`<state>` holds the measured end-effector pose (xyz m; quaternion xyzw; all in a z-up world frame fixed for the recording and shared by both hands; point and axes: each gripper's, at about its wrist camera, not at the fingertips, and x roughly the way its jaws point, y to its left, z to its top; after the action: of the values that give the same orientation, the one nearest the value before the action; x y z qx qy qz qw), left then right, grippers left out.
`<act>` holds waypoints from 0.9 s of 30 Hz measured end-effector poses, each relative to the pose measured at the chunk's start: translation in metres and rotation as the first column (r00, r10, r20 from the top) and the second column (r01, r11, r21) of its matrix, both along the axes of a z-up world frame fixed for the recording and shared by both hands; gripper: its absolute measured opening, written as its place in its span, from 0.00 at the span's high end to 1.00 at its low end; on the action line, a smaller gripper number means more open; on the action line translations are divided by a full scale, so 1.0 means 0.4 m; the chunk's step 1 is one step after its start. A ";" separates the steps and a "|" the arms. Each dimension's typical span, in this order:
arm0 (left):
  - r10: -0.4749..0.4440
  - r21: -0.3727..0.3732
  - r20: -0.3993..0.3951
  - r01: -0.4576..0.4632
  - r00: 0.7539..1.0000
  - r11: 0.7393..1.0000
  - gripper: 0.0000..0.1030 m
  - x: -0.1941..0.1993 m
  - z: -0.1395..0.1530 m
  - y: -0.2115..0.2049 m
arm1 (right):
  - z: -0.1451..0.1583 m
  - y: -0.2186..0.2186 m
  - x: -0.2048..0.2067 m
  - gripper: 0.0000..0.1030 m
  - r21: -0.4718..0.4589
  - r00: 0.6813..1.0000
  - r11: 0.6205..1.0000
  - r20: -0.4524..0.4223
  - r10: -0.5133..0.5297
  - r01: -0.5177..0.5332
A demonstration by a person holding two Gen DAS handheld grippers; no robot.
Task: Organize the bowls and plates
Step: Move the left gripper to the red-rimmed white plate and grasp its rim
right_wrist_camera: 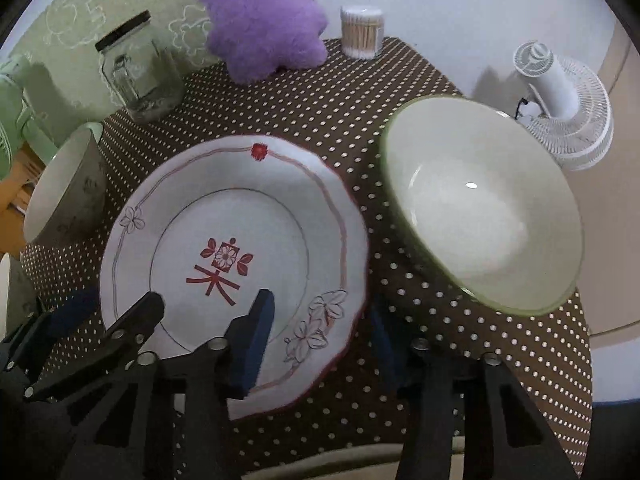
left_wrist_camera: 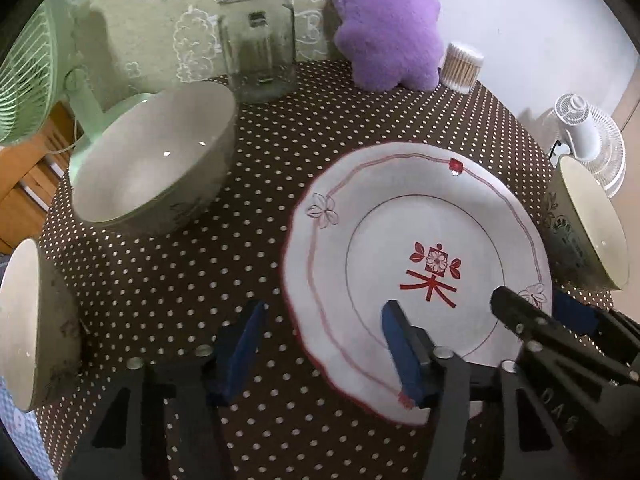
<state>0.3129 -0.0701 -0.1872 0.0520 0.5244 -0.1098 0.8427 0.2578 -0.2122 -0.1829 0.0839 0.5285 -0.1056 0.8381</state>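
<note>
On dotted cloth (left_wrist_camera: 280,152): both tools part-open astride plate (left_wrist_camera: 420,220) rim; bowls (left_wrist_camera: 152,156) flank.

Left tongs (left_wrist_camera: 324,354) tilted steeply downward, blue pads (left_wrist_camera: 402,354) parted (one at each side of a rim, pressing nothing). Right tongs (right_wrist_camera: 320,338) tilted likewise, pads (right_wrist_camera: 258,340) apart; its black fingers visible also at the left view's lower right.

Brown polka-dot tablecloth (left_wrist_camera: 320,128) covers the table, and along the back edge there's an empty glass jar (left_wrist_camera: 256,40) with a black lid, a fuzzy purple plush (left_wrist_camera: 384,24) and a tub of cotton swabs (left_wrist_camera: 462,66). Mint green fan (left_wrist_camera: 28,76) sits off the left side, small white fan (right_wrist_camera: 560,108) off the right.
</note>
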 end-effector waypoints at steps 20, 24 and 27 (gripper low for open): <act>0.004 0.057 0.043 -0.006 0.999 0.998 0.56 -0.053 0.023 0.043 | 0.004 0.074 -0.012 0.58 0.029 0.997 0.997 -0.019 0.070 -0.070; 0.056 0.051 0.015 -0.057 0.998 0.997 0.56 -0.085 0.017 0.091 | 0.004 0.122 -0.031 0.58 0.049 0.993 0.992 -0.033 0.114 -0.112; 0.086 0.058 -0.002 -0.086 0.996 0.995 0.56 -0.115 0.011 0.128 | 0.000 0.158 -0.051 0.58 0.063 0.988 0.987 -0.045 0.148 -0.146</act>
<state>0.2669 -0.0188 -0.1828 0.0534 0.5310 -0.0584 0.8437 0.2375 -0.1489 -0.1829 0.0671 0.5566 -0.0296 0.8275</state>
